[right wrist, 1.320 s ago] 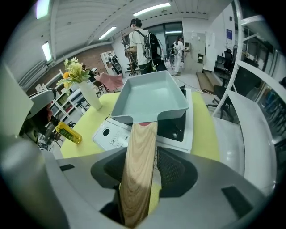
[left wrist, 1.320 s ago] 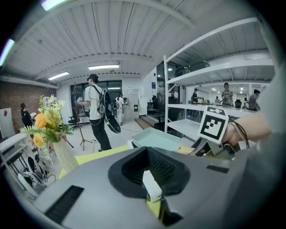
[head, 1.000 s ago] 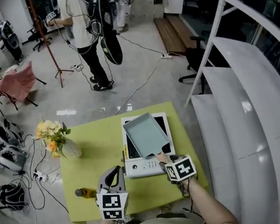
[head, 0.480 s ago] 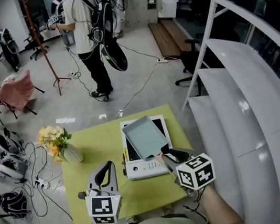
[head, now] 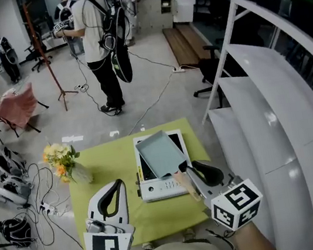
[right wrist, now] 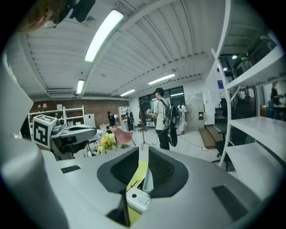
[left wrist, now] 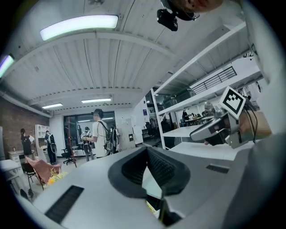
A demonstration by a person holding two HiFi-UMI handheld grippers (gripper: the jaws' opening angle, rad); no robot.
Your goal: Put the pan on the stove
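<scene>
A pale blue-green square pan (head: 160,153) rests on the white stove (head: 156,191), which stands on the yellow-green table (head: 101,166). The pan's brown handle (head: 185,185) points toward me. My right gripper (head: 191,173) hovers just right of the handle, raised above the table. Its jaws are closing, with a narrow gap and nothing between them. In the right gripper view (right wrist: 144,172), pan (right wrist: 147,182) and stove (right wrist: 136,199) show far off through that gap. My left gripper (head: 118,185) hangs above the table's front left, fingertips together and empty.
A bunch of yellow flowers (head: 61,158) sits at the table's left edge. White curved shelving (head: 274,119) runs close along the right. People (head: 98,42) and a stand (head: 43,51) are on the floor beyond the table. Cables and bags (head: 13,225) lie to the left.
Both grippers have lifted and drawn back toward me. The right one has come away from the pan's handle and its jaws have narrowed. The pan stays on the stove.
</scene>
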